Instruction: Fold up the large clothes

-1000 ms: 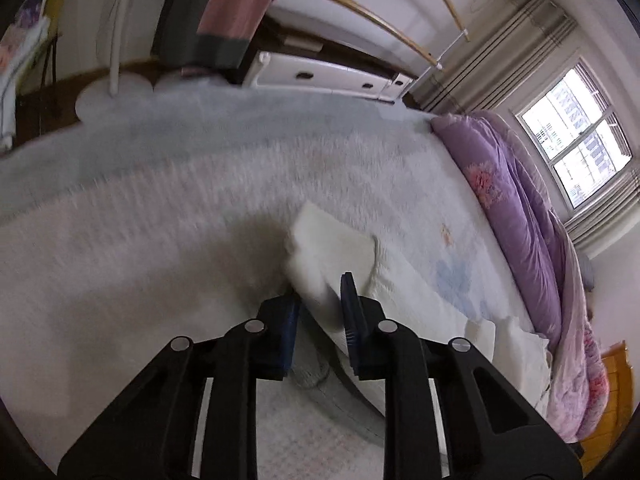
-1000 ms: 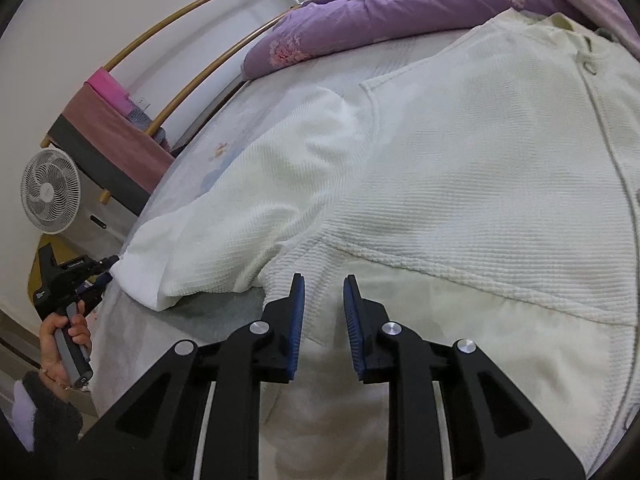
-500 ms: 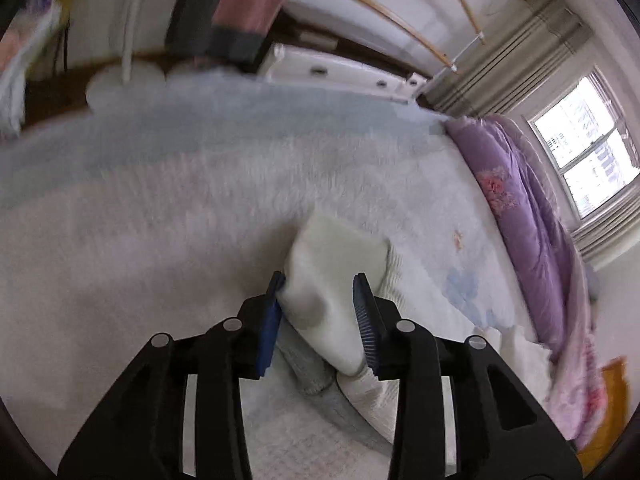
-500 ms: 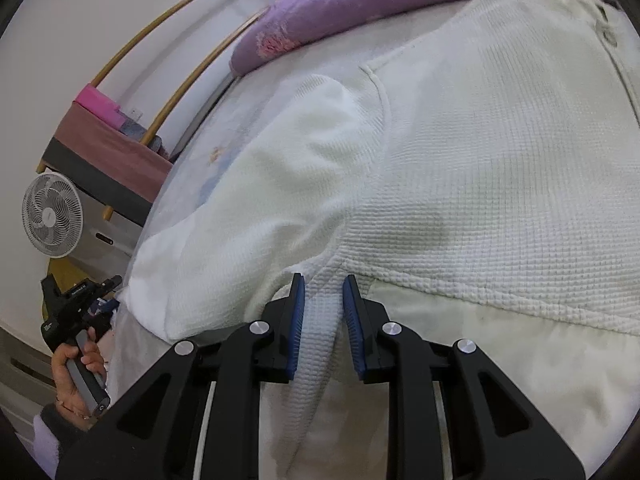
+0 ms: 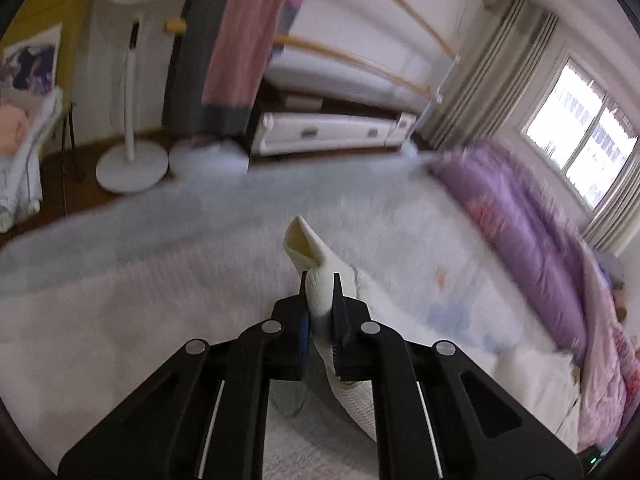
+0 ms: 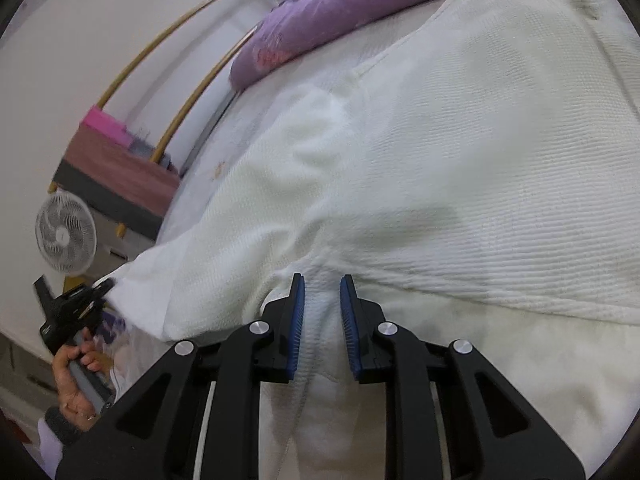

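Now pinched tight in the left gripper: the sleeve end, lifted off the bed. Only beside it a moment ago. Ready to swing over. Right gripper narrow around a fold by the armpit of the top, maybe holding. Lots of bare bed left; quilt along the far edge.

No readable text, labels or numbers anywhere
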`<state>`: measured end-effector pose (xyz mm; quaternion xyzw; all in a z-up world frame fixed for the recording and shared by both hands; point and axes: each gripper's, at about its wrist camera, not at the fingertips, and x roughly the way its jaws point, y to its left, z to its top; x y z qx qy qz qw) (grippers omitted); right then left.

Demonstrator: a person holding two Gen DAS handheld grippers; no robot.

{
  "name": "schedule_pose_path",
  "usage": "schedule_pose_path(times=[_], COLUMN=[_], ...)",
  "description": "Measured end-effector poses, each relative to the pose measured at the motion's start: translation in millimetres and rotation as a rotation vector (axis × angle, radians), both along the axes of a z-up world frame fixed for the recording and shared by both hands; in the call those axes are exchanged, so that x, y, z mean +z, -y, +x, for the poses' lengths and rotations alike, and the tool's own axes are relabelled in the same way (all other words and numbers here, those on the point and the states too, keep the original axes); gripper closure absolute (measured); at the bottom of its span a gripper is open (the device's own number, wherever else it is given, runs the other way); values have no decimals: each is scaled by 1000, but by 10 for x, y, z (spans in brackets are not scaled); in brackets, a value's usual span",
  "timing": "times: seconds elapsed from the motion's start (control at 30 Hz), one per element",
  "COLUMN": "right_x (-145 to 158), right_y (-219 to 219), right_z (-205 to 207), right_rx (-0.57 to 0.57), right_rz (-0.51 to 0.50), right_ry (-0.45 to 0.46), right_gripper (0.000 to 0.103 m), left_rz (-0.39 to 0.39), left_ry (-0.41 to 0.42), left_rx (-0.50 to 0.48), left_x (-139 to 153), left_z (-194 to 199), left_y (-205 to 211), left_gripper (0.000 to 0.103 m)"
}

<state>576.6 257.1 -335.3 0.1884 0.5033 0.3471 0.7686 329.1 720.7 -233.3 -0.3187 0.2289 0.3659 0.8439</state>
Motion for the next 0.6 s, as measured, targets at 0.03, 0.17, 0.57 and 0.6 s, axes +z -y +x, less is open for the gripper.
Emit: schedule_pose_path(times=[0.03,0.17,0.57,0.6], right_x=[-26,-138,324,352], right_y=[13,-112,1561,1822], right_z=[16,24,-245,-274], right_rx=[5,50,-156,-219], right_rz=[1,-101,-149,-202], right_ry=[-15,12,241,276], right_gripper=[83,93,90,90], left_rz=[22,77,260,256], left_ry=[15,75,258,257], left_rx=[-4,-33,-578,-615], left_x=[123,567,1648,1626], left_z=[-31,-61,1316,1442], left_y=[-6,87,2404,2598], left_gripper=[95,95,95,95])
